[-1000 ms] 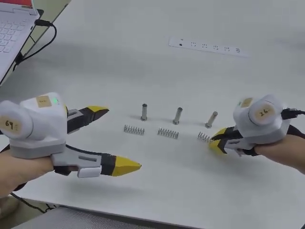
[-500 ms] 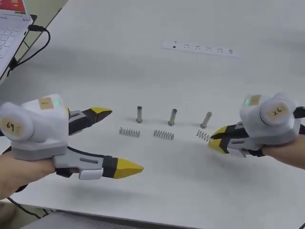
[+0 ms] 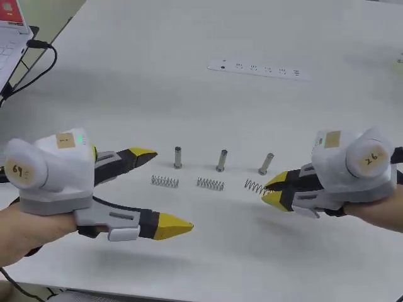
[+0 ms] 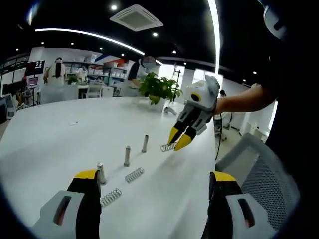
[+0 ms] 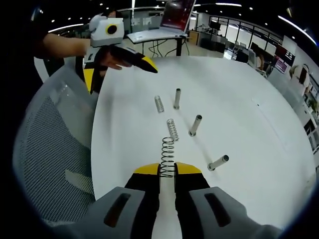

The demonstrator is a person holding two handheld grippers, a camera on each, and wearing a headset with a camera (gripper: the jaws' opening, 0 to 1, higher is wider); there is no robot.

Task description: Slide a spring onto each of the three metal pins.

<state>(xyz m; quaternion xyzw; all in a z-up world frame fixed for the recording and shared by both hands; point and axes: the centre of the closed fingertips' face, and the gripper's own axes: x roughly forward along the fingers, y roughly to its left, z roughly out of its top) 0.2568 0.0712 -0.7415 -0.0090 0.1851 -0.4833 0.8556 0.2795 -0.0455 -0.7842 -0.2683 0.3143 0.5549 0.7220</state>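
Your yellow-tipped right tongs (image 3: 267, 190) are pinched almost closed on one end of a thin coiled wire spring (image 3: 254, 186). The rest of the coil pokes out past the tips, just in front of the rightmost of the three short silver metal pins (image 3: 221, 160) standing in a row on the white counter (image 3: 189, 88). Two more loose wire springs (image 3: 164, 182) lie flat on the counter, one before each of the other pins. Your yellow-tipped left tongs (image 3: 171, 187) gape wide, gripping nothing, left of the row.
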